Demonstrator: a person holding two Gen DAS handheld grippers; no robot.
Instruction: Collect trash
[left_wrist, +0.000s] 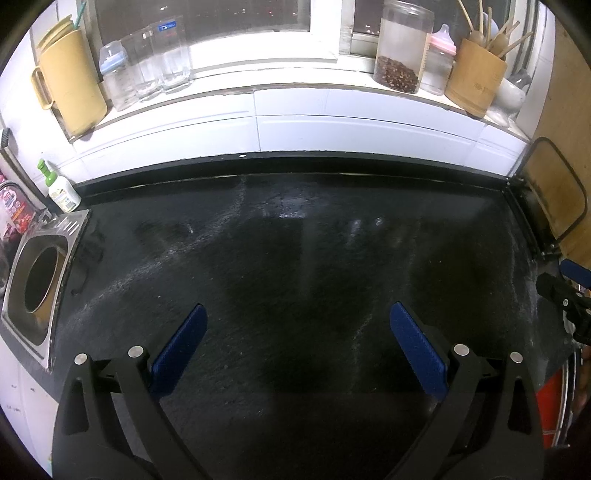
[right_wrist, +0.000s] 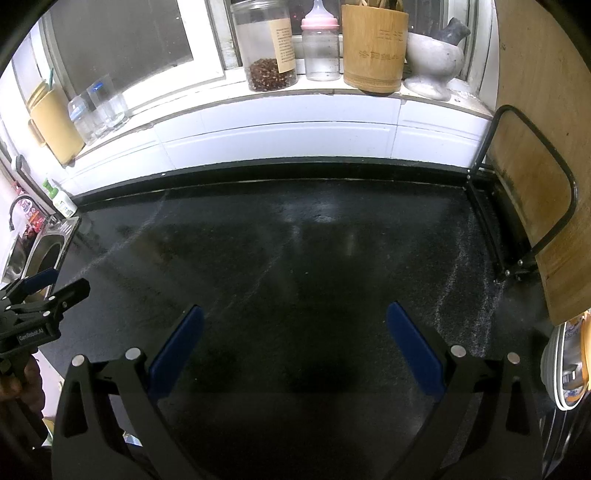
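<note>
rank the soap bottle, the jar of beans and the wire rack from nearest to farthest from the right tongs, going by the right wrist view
From the open right tongs:
1. Wire rack, on the counter's right edge, holding the wooden board.
2. Soap bottle, far left by the sink, at the back of the counter.
3. Jar of beans, up on the windowsill, left of centre.

home kitchen | dark counter (left_wrist: 295, 258) | sink (left_wrist: 40, 284) | windowsill jar (left_wrist: 402, 48), baby bottle (right_wrist: 320, 48)

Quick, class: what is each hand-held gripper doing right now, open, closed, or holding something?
Left hand-held gripper: open, holding nothing.
Right hand-held gripper: open, holding nothing.
</note>
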